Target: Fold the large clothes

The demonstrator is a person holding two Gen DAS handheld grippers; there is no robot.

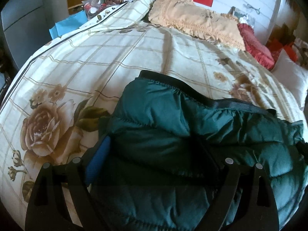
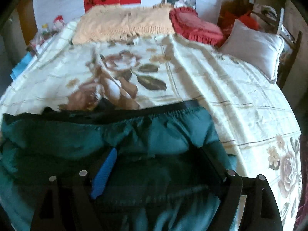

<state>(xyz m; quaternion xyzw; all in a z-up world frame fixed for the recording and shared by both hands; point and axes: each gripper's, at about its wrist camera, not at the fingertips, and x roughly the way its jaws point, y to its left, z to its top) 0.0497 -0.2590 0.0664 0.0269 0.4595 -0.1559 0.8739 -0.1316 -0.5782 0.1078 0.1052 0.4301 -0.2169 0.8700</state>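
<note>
A dark green puffer jacket [image 1: 173, 134] with a black ribbed hem lies bunched on a floral bedspread [image 1: 96, 63]. My left gripper [image 1: 154, 150] stands around a thick fold of it, the blue-padded finger [image 1: 98, 161] on the left and the other finger buried in fabric. In the right wrist view the same jacket [image 2: 96, 140] fills the lower left. My right gripper [image 2: 159, 161] likewise has padding bunched between its blue-padded finger [image 2: 105, 173] and its dark finger. The jaws stand wide with fabric between them; a firm grip cannot be confirmed.
A peach fringed blanket [image 1: 192, 19] and a red frilled cushion [image 1: 256, 46] lie at the bed's head. A white pillow [image 2: 254, 48] rests at the right. Toys and a blue bag [image 1: 65, 27] stand beside the bed on the left.
</note>
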